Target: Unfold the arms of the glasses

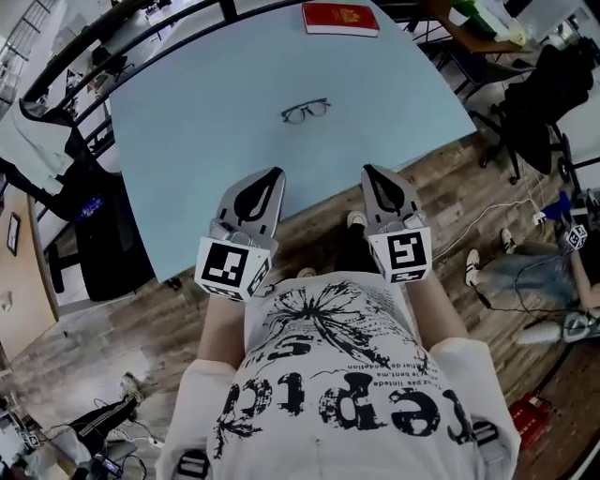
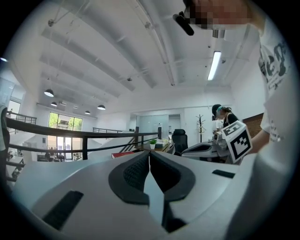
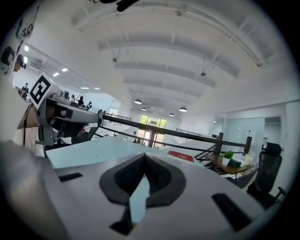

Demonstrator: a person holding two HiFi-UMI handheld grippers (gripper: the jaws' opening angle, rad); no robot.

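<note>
Head view: glasses (image 1: 306, 111) lying on pale blue table (image 1: 187, 141), well apart from both claws. At 7 o'clock of glasses, left claw (image 1: 275, 174), closed tight, nothing between. At 5 o'clock, right claw (image 1: 367, 172), likewise pinched together and empty. Both tips over near table edge. At 12 o'clock beyond glasses, red book (image 1: 340, 18) by far edge.

glasses (image 1: 306, 111) tiny, far off, arms' fold unclear
</note>
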